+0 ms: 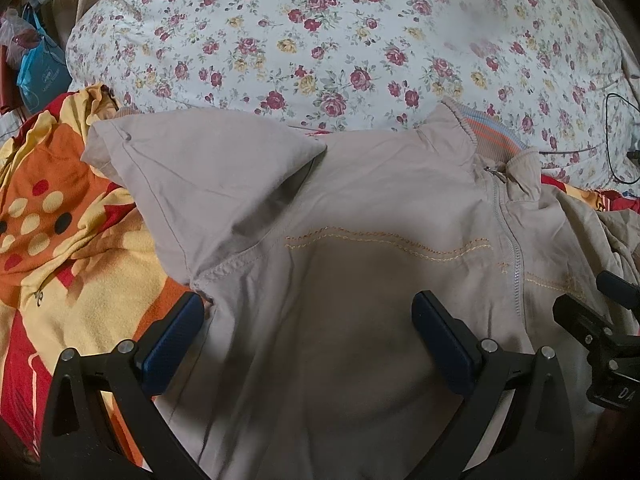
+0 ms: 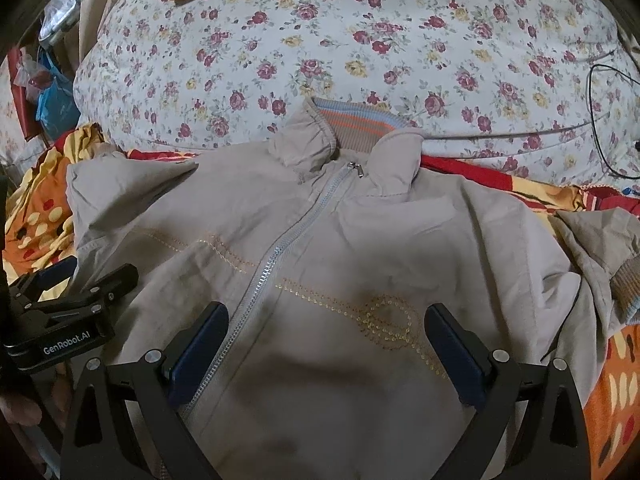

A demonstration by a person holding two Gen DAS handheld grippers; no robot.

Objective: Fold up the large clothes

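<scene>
Left wrist view: the left gripper (image 1: 308,336) hangs with jaws wide apart and empty over the beige jacket (image 1: 360,280), which lies front up on an orange blanket (image 1: 80,240). A sleeve (image 1: 180,176) is folded in at 10 o'clock. A blue bag (image 1: 40,76) stands at 9 o'clock; its contents cannot be made out.

Right wrist view: the right gripper (image 2: 326,344) is likewise spread, holding nothing, above the jacket's embroidered chest (image 2: 388,324), zipper (image 2: 280,248) toward 11 o'clock, collar (image 2: 352,128) at 12 against the floral quilt (image 2: 360,40).
</scene>
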